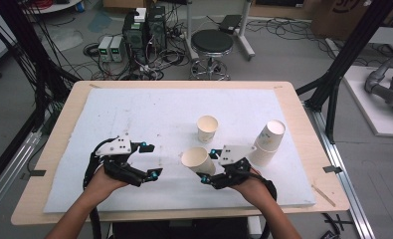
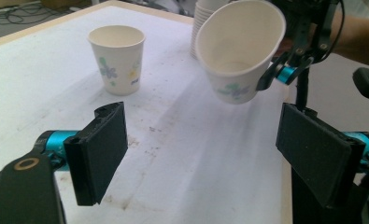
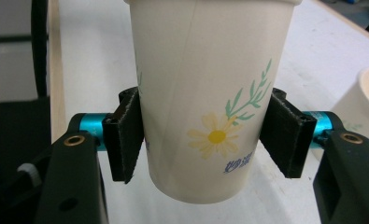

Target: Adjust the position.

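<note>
Right gripper view: my right tool (image 3: 205,140) pinches a daisy-printed paper cup (image 3: 210,93), lifted and tilted above the surface (image 1: 149,114). My left tool (image 1: 147,160) is spread, empty, beside it. Beyond stands one upright cup (image 1: 207,128), right of it one cup stack (image 1: 268,143).

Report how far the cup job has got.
Done: one cup stands upright alone on the white mat. In hand: the right gripper clamps a second cup, tilted, off the mat. The left gripper is open, empty. Left: the stack of cups near the right edge.
</note>
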